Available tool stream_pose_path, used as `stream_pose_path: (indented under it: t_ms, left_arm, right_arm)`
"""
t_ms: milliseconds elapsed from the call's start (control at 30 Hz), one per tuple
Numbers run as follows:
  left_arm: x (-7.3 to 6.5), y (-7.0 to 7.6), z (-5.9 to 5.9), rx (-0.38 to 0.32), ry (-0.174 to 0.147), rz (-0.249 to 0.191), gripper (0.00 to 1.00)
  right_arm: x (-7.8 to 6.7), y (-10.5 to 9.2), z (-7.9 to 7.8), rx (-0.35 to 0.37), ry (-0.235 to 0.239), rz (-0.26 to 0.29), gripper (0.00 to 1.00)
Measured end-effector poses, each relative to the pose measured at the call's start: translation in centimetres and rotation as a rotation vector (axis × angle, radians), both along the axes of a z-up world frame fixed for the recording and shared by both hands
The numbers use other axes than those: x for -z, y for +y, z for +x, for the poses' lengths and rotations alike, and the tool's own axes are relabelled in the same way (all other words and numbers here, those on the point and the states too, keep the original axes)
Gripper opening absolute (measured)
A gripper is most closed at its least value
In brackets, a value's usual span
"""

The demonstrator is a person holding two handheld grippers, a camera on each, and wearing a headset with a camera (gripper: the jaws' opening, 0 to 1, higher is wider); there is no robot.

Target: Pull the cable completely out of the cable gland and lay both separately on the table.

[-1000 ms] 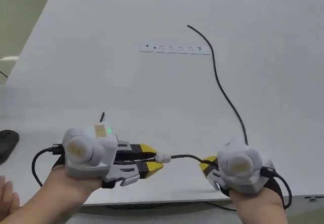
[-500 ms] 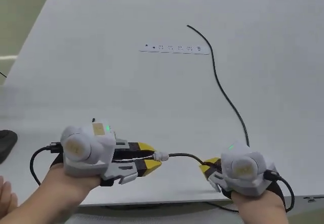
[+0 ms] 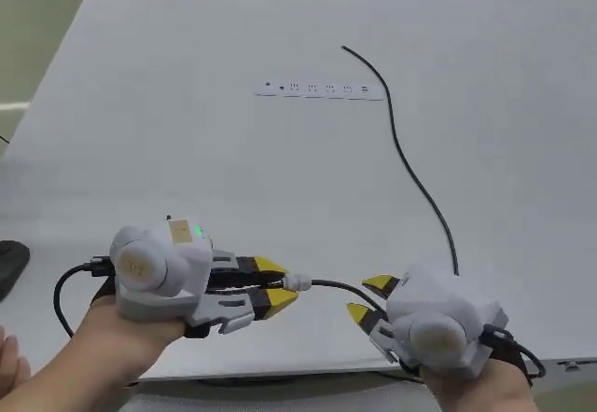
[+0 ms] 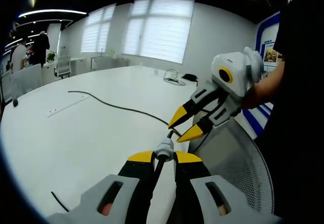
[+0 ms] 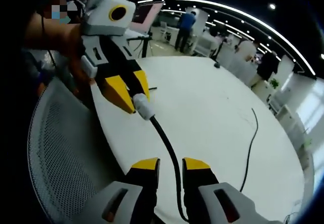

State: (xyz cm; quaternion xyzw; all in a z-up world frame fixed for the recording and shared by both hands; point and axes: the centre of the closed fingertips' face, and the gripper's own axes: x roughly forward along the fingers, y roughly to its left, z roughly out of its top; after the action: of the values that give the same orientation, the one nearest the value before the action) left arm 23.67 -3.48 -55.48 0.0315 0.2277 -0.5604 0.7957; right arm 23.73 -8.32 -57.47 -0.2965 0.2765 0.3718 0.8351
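Jaws of left gripper (image 3: pixel 287 284) clamp the cable gland (image 3: pixel 298 283); open right gripper (image 3: pixel 359 297) should close on cable (image 5: pixel 172 158), pull straight.

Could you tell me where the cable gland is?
Head view, lower centre: the cable gland is clamped by the left hand-held gripper, near the table edge.

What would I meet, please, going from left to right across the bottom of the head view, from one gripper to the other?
Left gripper → cable gland → right gripper.
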Motion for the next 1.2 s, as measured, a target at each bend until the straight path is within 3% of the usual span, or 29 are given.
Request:
stream_pose_path:
  t_ms: [100,300,433,500,600,767,1033,1200]
  left_arm:
    - [0.0,0.0,0.0,-0.002,0.001,0.000,0.15]
    - [0.0,-0.1,-0.3,-0.001,0.003,0.009,0.15]
    - [0.2,-0.1,-0.4,-0.004,0.006,0.016,0.15]
    - [0.3,0.0,-0.4,-0.007,0.005,0.014,0.15]
    - [0.3,-0.1,-0.5,-0.004,0.001,0.024,0.15]
    - [0.2,-0.3,-0.5,-0.005,-0.009,0.030,0.15]
    - [0.1,-0.6,-0.1,-0.019,-0.017,0.026,0.15]
    - [0.0,-0.6,-0.1,-0.019,-0.014,0.019,0.15]
  right_arm:
    - [-0.5,1.2,0.4,-0.061,-0.085,-0.082,0.12]
    - [-0.5,3.2,0.2,-0.130,-0.126,-0.090,0.09]
    - [-0.4,3.5,0.3,-0.129,-0.125,-0.097,0.03]
    - [-0.4,3.4,0.4,-0.107,-0.115,-0.080,0.02]
    - [0.0,3.2,0.3,-0.039,-0.056,-0.003,0.02]
    - [0.2,3.0,0.5,0.021,-0.025,0.052,0.01]
    - [0.6,2.5,0.9,0.084,0.022,0.119,0.00]
    - [1.4,1.5,1.0,0.119,0.052,0.131,0.00]
